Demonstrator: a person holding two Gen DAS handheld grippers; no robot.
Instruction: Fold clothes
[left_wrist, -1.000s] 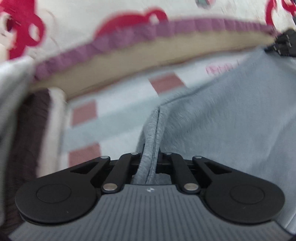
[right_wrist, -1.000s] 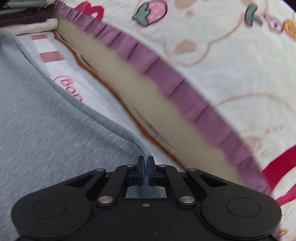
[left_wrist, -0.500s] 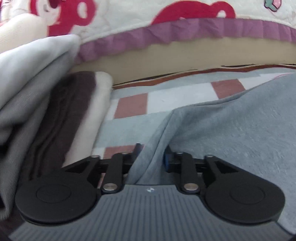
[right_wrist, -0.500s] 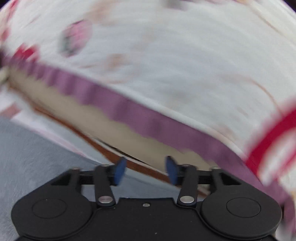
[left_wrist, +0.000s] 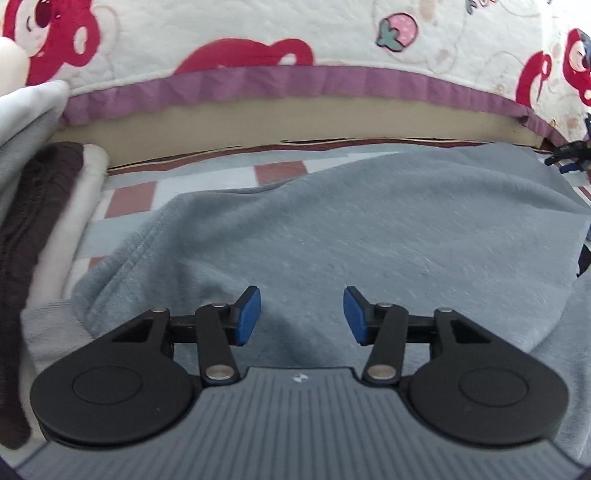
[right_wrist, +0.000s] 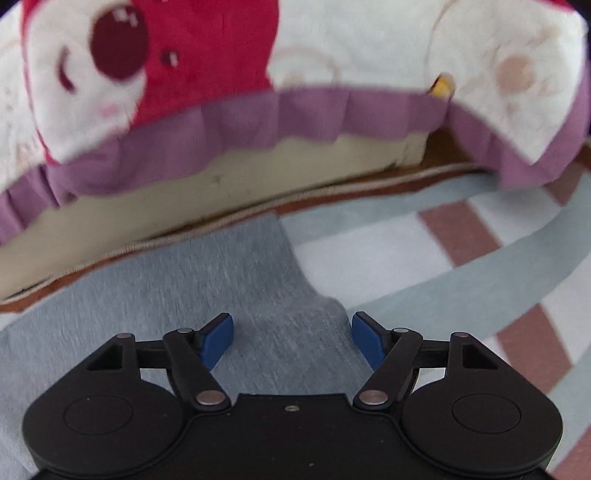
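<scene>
The left gripper (left_wrist: 301, 318), a second ago clamped on a fold of the grey garment (left_wrist: 369, 229), has let go and its jaws are opening above the cloth; the right gripper (right_wrist: 291, 341) released the garment's edge likewise, jaws opening, and swung along the purple-trimmed quilt (right_wrist: 295, 114).

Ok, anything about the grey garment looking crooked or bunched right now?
Yes: the grey garment's left edge is rumpled into a ridge near the stacked clothes, not flat. Its far right corner lies smooth against the rug.
</scene>
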